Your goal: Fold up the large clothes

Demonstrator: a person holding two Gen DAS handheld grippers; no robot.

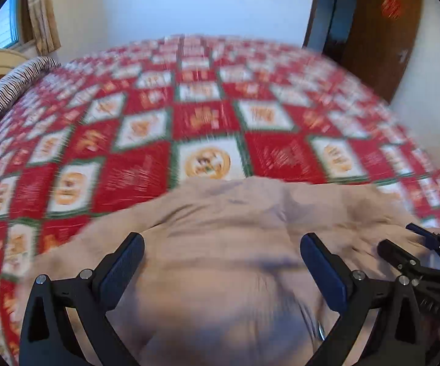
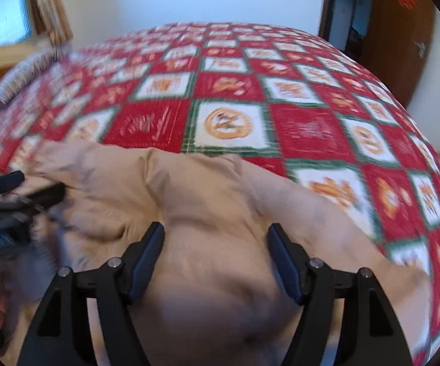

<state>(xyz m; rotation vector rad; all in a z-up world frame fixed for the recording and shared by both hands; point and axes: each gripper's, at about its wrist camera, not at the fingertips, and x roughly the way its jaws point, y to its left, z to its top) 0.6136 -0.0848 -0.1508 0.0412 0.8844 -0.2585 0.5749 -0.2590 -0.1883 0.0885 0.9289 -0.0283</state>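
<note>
Near the lens, beige garment (image 1: 235, 228) blurs out.

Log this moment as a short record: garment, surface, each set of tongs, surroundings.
garment: tan garment, rumpled, lying on the bed
surface: red, white and green checked quilt
left tongs: open above the garment, gripping nothing
right tongs: open above the garment, gripping nothing
surroundings: striped pillow, brown door, window

Large beige garment (image 1: 235, 228), plain pale tan cloth, rumpled and creased, spread loosely over the near edge of the bed (image 1: 204, 116), bunched into soft folds at the near middle, one flap trailing left, another right
</note>
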